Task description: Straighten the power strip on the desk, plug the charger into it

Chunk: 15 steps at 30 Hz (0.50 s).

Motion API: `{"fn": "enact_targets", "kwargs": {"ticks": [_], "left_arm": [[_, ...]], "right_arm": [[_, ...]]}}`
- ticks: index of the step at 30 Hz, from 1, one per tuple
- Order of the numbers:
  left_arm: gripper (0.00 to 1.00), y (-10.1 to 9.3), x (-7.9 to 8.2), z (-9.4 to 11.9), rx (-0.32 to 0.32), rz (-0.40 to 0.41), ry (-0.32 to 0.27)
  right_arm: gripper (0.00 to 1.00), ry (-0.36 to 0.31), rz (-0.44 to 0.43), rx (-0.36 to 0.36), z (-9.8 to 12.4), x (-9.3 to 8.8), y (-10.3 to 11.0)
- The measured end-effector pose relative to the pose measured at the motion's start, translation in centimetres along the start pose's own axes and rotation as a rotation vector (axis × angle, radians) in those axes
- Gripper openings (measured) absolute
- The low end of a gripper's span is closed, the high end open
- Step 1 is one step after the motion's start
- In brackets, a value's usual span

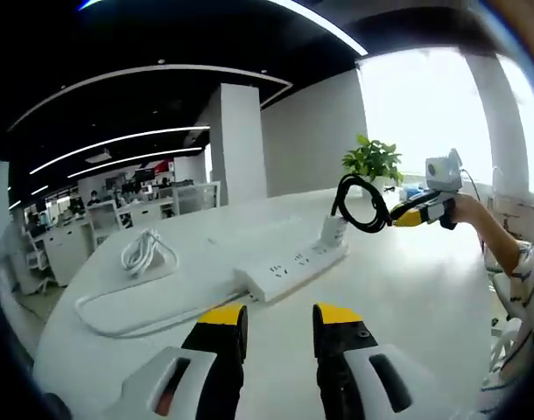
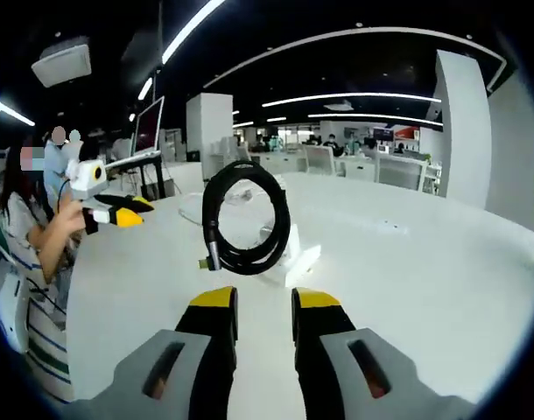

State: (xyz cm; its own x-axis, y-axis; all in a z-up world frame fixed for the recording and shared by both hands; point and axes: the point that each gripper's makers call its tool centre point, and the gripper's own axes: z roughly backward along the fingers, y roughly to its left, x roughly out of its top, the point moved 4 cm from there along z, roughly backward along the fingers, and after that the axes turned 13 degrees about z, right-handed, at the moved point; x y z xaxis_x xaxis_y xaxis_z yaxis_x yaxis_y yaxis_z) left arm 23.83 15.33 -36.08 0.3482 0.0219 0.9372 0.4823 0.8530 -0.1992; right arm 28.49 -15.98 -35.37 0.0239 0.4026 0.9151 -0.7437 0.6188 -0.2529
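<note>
The white power strip (image 1: pixel 289 267) lies slantwise on the white desk (image 1: pixel 407 289), ahead of my left gripper (image 1: pixel 280 315), whose jaws stand open with nothing between them. A white charger (image 1: pixel 334 234) stands at the strip's far end, and its black coiled cable (image 1: pixel 359 206) rises above it. My right gripper (image 1: pixel 405 219) reaches in from the right, its tips at the coil's edge. In the right gripper view the coil (image 2: pixel 245 219) hangs just beyond my right gripper (image 2: pixel 264 302), which is open with an empty gap. The charger (image 2: pixel 295 260) shows behind the coil. The left gripper (image 2: pixel 118 214) is at the left.
The strip's white cord (image 1: pixel 101 317) loops along the near left of the desk, with a bundled white cable (image 1: pixel 144 254) behind it. A potted plant (image 1: pixel 372 160) stands at the far edge. A person in a striped sleeve (image 2: pixel 26 306) sits beside the desk. Office desks and chairs (image 2: pixel 337 162) lie beyond.
</note>
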Motion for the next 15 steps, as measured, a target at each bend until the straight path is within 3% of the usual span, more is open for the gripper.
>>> {"fn": "enact_targets", "kwargs": {"ticks": [15], "left_arm": [[0.3, -2.1, -0.7, 2.2, 0.031, -0.031, -0.034]], "right_arm": [[0.26, -0.029, 0.035, -0.026, 2.2, 0.6, 4.1]]}}
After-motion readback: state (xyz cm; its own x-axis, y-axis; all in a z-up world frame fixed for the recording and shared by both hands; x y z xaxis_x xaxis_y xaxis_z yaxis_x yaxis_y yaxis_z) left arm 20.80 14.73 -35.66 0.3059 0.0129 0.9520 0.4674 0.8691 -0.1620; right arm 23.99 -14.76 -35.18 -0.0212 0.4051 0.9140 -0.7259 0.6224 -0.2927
